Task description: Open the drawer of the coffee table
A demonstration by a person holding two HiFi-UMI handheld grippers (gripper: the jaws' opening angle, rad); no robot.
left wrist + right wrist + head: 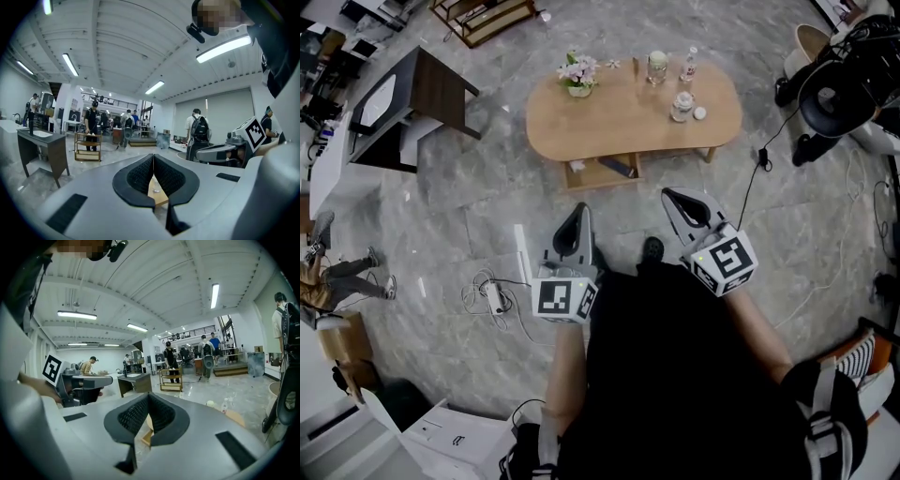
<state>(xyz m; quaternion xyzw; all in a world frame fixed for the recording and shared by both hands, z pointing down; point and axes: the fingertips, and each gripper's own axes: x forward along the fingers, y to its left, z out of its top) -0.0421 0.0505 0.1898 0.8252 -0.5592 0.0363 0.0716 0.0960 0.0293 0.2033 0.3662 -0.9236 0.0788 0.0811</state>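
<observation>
The oval surface [609, 127] stands ahead on the marble floor [469, 216], its drawer [598, 174] beneath the near edge. The left gripper [581, 210] and right gripper [668, 195] hover side by side short of it, both with fingers closed on nothing.

**Person.** Black garment [675, 375] over torso and legs; forearms uncovered below it. One black shoe [652, 249] shows at the garment's front edge.

**Left hand-held gripper** [581, 210]. Smooth grey moulded shell with black jaws tapering to a narrow tip. The inner pads [140, 174] are black with a fine dotted grid texture. A black rectangular inset [65, 213] sits on the shell.

**Left marker cube** [564, 298]. White faces, each with a black square-pattern marker.

**Right hand-held gripper** [667, 193]. Same grey shell and black tapered jaws, with dotted black pads [131, 418].

**Right marker cube** [725, 262]. White, with black square markers.
</observation>
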